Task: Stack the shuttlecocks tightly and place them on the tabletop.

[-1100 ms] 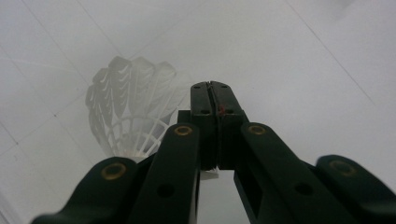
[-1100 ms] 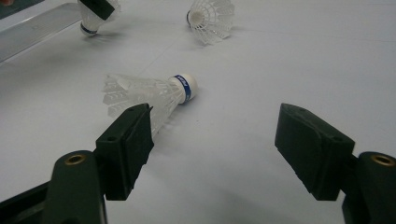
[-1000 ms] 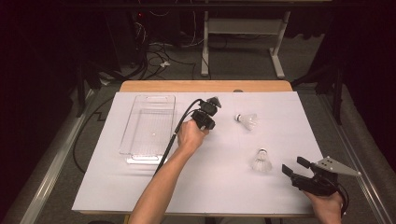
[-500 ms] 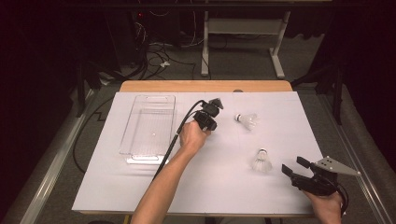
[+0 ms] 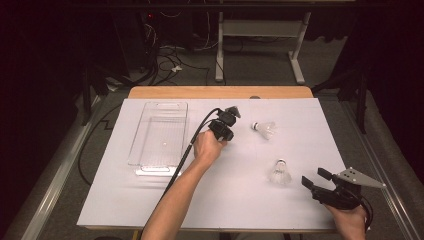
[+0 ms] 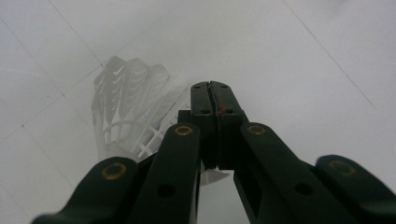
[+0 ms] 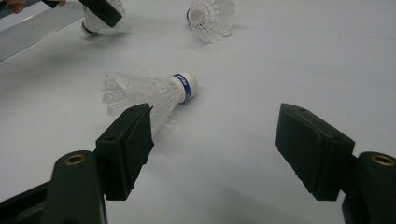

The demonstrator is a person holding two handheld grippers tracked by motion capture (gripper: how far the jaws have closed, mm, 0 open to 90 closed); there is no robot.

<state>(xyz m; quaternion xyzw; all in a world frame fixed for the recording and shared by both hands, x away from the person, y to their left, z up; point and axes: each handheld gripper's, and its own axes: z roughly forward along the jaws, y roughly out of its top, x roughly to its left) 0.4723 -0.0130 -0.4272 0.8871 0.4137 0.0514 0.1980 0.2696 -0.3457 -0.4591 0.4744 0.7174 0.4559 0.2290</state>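
My left gripper [image 5: 229, 119] is near the table's middle, its jaws pressed together [image 6: 212, 91]. A white shuttlecock [image 6: 126, 107] lies against them on the left. A sliver of its skirt shows between the jaws, so they look pinched on its rim. The right gripper view shows that shuttlecock [image 7: 91, 25] under the left gripper [image 7: 102, 10], cork down by the table. A second shuttlecock [image 5: 280, 172] [image 7: 149, 91] lies on its side just ahead of my right gripper [image 5: 320, 181] [image 7: 215, 140], which stands open with nothing between its jaws. A third shuttlecock [image 5: 265, 129] [image 7: 212, 16] lies farther back.
A clear plastic tray [image 5: 150, 162] sits at the left of the white table cover, beside the left forearm and the gripper's cable. Table edges run close on the right and front. Dark floor with cables and a stand lies beyond.
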